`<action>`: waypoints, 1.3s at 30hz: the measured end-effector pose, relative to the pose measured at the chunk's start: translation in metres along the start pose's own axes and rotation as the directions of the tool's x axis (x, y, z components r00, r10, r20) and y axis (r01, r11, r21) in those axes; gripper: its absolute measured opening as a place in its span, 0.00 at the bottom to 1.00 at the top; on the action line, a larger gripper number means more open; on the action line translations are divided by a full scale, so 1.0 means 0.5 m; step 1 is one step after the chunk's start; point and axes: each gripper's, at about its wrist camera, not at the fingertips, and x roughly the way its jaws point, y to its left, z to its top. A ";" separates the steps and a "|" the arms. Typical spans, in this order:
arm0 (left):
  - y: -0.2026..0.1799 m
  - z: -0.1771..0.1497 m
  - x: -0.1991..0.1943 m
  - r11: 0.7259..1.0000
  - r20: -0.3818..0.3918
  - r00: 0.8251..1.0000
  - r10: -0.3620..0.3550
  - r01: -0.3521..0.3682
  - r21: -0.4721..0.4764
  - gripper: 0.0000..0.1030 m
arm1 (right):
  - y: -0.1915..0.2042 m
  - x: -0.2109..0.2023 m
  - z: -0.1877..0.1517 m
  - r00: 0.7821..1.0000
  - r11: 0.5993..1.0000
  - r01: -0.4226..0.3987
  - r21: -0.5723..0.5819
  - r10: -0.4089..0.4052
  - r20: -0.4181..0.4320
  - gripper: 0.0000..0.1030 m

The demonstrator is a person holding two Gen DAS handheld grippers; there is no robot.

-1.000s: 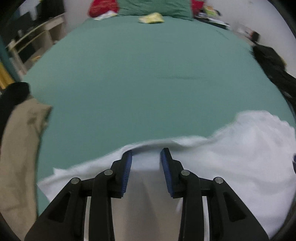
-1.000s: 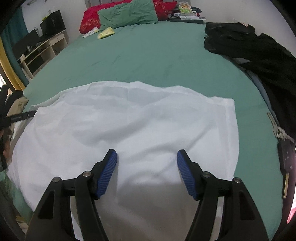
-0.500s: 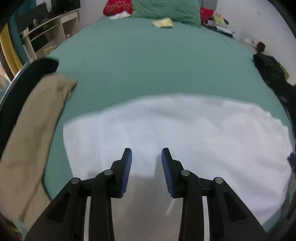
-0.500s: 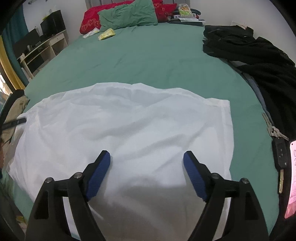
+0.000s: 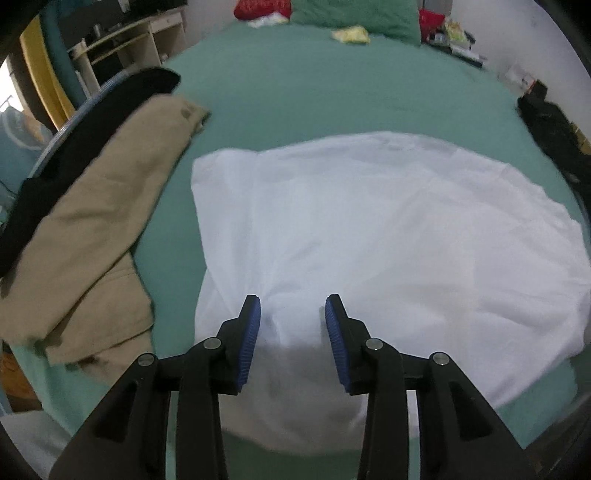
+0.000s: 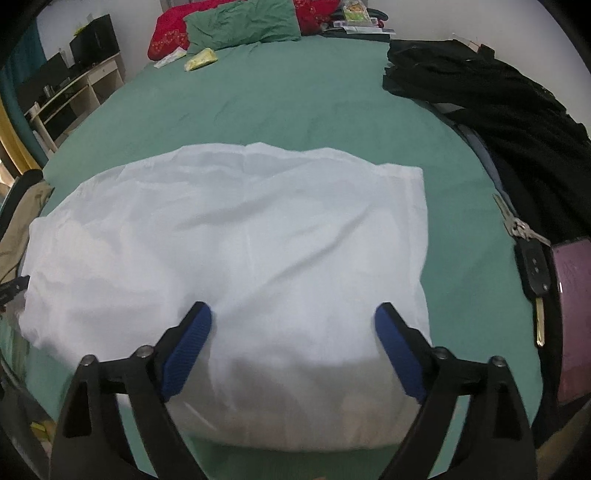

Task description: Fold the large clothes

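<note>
The white garment (image 6: 236, 236) lies flat on the near part of the bed (image 6: 295, 96). Left claw (image 5: 292, 314) and right claw (image 6: 293, 321) hover released above it, holding nothing. Grip matching near corners, lift evenly, fold without dragging wrinkles.

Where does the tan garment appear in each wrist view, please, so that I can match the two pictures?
Left wrist view: the tan garment fills the left side, on the green bed, beside the white garment.
Right wrist view: only a sliver of it shows at the far left edge, past the white garment.
Shared landmark: the yellow packet near the green pillow.
</note>
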 end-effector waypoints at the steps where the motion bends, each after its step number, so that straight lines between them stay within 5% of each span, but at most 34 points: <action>1: -0.008 -0.006 -0.018 1.000 0.024 1.000 -0.017 0.017 -0.002 0.38 | 0.000 -0.008 -0.010 1.000 1.000 -0.005 0.009 0.005 0.001 0.93; 6: -0.085 -0.015 -0.070 0.994 0.091 0.991 -0.100 0.095 0.054 0.38 | 0.003 -0.037 -0.060 0.999 0.999 -0.035 0.041 0.036 -0.003 0.94; 16: -0.195 -0.068 -0.064 0.961 0.042 0.973 -0.228 0.218 0.170 0.38 | 0.039 -0.022 -0.136 0.969 0.965 -0.234 0.122 0.242 -0.054 0.95; 23: -0.262 -0.017 -0.052 0.943 0.073 0.954 -0.291 0.273 0.191 0.38 | -0.036 0.003 -0.123 0.957 0.912 -0.287 0.294 0.289 0.038 0.95; 30: -0.322 0.033 -0.001 0.947 0.055 0.960 -0.275 0.261 0.188 0.38 | -0.076 0.025 -0.084 0.940 0.859 -0.342 0.381 0.308 0.149 0.95; 35: -0.334 0.032 0.051 0.947 -0.022 0.964 -0.264 0.264 0.183 0.38 | -0.077 0.040 -0.055 0.909 0.810 -0.413 0.417 0.339 0.241 1.00; 39: -0.335 0.023 0.059 0.948 -0.013 0.965 -0.263 0.261 0.182 0.38 | -0.037 0.057 -0.044 0.830 0.724 -0.558 0.405 0.476 0.291 1.00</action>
